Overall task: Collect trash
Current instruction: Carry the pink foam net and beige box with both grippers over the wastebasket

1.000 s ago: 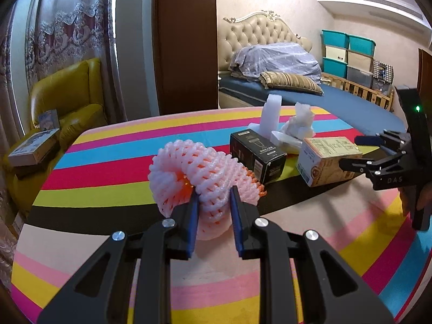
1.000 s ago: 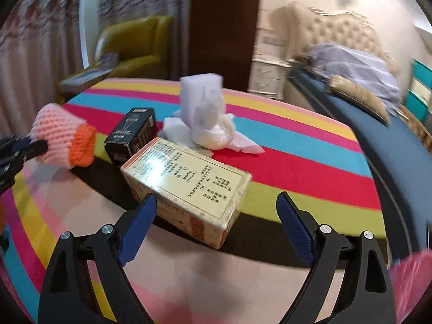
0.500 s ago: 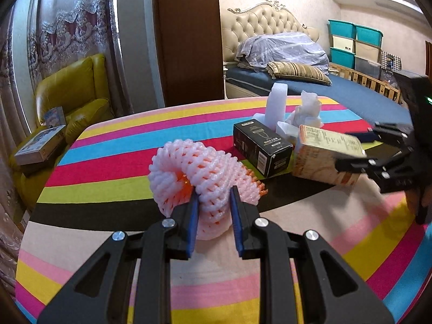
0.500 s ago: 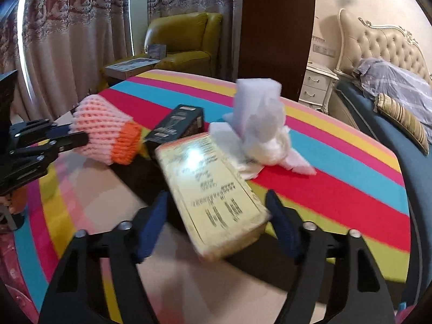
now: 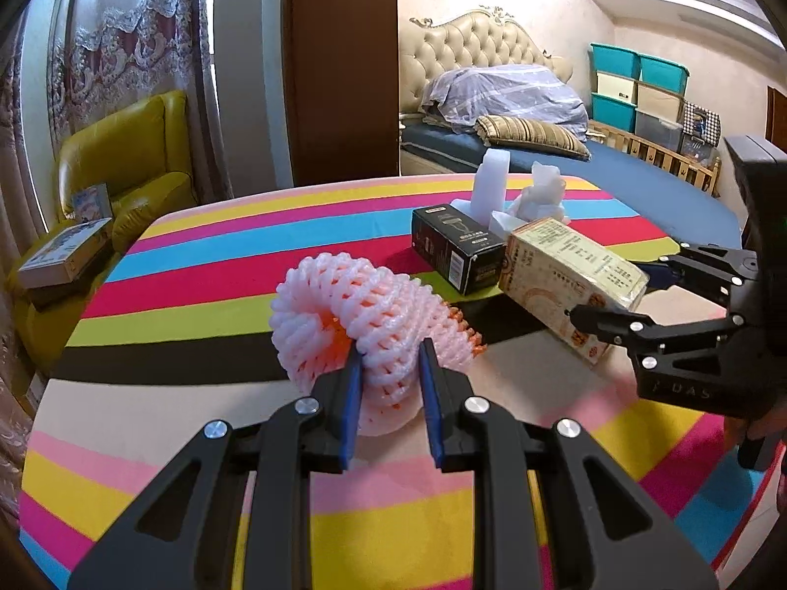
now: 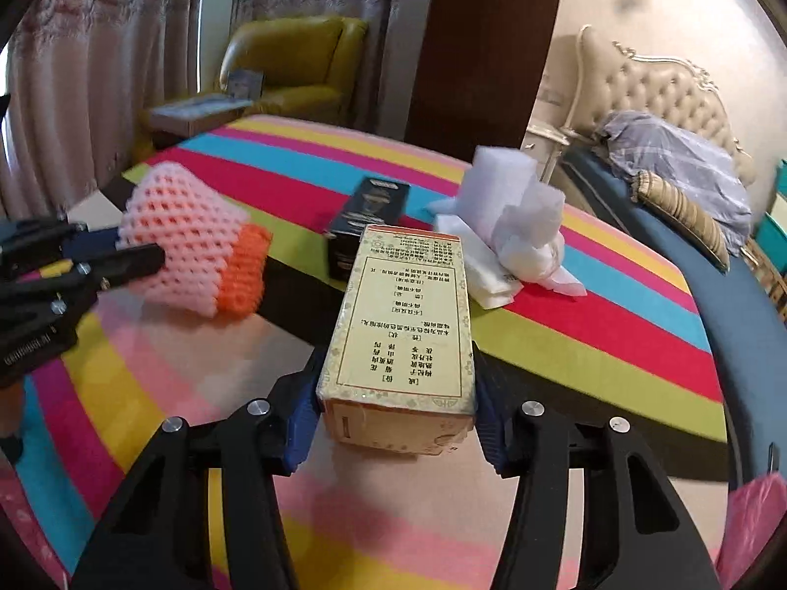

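- Pink foam fruit net (image 5: 364,314) pinched in my left gripper (image 5: 388,373), above the striped table (image 5: 206,265).
- My right gripper (image 6: 393,393) clamps a cream carton (image 6: 403,334), near the black box (image 6: 366,216).

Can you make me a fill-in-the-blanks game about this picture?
1. The left gripper squeezes a foam net colored pink and ____.
2. The right gripper is shut on the beige ____.
3. On the table, the box nobody holds is colored ____.
4. The armchair is colored ____.

Answers: orange, box, black, yellow
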Available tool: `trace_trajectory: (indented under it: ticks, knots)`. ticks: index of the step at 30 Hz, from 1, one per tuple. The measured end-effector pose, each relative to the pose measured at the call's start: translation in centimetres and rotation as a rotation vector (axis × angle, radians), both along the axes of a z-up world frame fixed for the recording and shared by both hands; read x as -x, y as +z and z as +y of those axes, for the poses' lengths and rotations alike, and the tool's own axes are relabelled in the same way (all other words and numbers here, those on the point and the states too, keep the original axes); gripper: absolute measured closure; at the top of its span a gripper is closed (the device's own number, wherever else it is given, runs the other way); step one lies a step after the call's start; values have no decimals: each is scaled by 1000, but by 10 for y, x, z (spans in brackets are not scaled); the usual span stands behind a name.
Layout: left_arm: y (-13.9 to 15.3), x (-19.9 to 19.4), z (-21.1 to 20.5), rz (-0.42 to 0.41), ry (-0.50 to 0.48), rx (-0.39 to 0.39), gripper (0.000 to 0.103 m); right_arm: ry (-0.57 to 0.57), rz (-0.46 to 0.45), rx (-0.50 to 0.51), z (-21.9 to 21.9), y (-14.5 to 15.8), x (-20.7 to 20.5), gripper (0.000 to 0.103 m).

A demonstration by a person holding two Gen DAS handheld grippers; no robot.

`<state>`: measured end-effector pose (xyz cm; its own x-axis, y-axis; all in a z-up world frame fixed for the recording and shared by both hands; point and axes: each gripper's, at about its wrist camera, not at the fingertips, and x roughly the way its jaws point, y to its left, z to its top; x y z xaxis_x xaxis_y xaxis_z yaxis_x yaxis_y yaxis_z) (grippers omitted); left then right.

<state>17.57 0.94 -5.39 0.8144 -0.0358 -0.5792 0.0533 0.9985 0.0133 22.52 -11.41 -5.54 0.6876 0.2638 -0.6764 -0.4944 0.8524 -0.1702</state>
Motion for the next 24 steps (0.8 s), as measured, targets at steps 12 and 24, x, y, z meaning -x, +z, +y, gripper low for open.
trace_trajectory:
  ticks: [12, 24]
  knots:
    - [-5, 58, 9, -25, 3, 10, 81, -73, -103, -60, 3, 16, 85, 52]
    - [2, 91, -4, -69, -25, -14, 81, -84, -110, -92, -13, 18, 125, 52]
